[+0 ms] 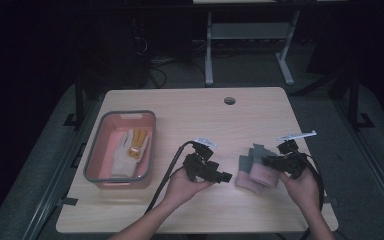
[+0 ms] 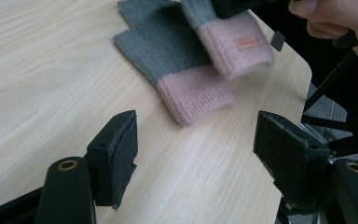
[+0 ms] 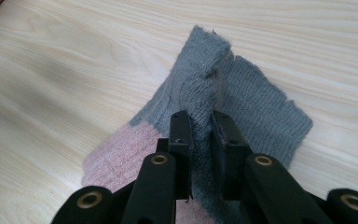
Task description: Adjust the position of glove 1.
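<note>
Two grey-and-pink knit gloves lie at the table's front right. My right gripper (image 3: 200, 126) is shut on a bunched grey fold of one glove (image 3: 198, 88), with the second glove (image 3: 265, 112) spread under it. In the high view the right gripper (image 1: 267, 161) holds that glove (image 1: 262, 174) slightly raised over the flat glove (image 1: 244, 169). My left gripper (image 1: 225, 176) points right toward the gloves with its jaws open and nothing between them. Seen from the left gripper (image 2: 196, 135), the flat glove (image 2: 177, 70) lies just ahead and the held glove (image 2: 235, 44) hangs above it.
A pink bin with a grey rim (image 1: 94, 150) stands at the table's left and holds a white and yellow glove (image 1: 130, 150). A round cable hole (image 1: 229, 100) sits near the far edge. The table's right corner (image 2: 303, 70) is close to the gloves.
</note>
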Tool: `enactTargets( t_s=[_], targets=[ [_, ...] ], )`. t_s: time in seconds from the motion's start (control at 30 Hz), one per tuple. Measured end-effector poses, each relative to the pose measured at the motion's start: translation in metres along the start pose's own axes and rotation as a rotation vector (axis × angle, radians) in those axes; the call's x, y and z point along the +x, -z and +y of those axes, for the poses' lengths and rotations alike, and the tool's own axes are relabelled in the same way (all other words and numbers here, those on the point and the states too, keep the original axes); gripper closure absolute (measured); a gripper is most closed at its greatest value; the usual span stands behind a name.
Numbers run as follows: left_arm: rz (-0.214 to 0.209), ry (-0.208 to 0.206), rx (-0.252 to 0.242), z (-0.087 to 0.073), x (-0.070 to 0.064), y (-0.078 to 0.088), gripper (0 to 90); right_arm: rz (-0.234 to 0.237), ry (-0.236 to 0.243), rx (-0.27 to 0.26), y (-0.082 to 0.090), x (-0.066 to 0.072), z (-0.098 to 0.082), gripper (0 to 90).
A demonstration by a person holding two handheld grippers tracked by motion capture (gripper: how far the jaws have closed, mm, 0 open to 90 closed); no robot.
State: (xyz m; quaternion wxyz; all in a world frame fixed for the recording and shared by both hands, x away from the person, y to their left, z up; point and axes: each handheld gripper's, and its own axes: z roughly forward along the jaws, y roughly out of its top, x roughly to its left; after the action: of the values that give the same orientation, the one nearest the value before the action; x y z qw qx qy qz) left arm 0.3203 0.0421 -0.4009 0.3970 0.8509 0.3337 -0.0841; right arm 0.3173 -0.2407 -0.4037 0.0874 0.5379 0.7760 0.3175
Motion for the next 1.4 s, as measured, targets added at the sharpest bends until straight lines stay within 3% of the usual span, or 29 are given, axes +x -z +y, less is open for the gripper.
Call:
enactTargets(
  t_s=[0.27, 0.43, 0.63, 0.83, 1.03, 1.4],
  targets=[
    [0.005, 0.0, 0.005, -0.001, 0.001, 0.0, 30.6, 0.0, 0.003, 0.02, -0.015, 0.013, 0.006, 78.8],
    [0.008, 0.001, 0.003, -0.002, 0.003, 0.0, 30.6, -0.024, 0.014, 0.04, -0.024, 0.02, 0.007, 77.4],
    [0.006, 0.005, 0.006, -0.002, 0.004, -0.003, 30.6, -0.018, -0.016, 0.071, -0.036, 0.023, 0.002, 71.2],
    [-0.001, 0.025, 0.014, 0.0, 0.004, -0.014, 31.0, -0.007, -0.025, 0.058, -0.034, 0.02, 0.001, 63.6],
    [-0.027, 0.059, 0.02, 0.002, 0.005, -0.028, 33.0, 0.023, -0.089, 0.039, -0.022, 0.011, -0.004, 56.2],
    [-0.05, 0.126, 0.03, 0.008, 0.005, -0.06, 34.4, 0.06, -0.144, -0.02, -0.011, -0.011, -0.026, 46.7]
  ],
)
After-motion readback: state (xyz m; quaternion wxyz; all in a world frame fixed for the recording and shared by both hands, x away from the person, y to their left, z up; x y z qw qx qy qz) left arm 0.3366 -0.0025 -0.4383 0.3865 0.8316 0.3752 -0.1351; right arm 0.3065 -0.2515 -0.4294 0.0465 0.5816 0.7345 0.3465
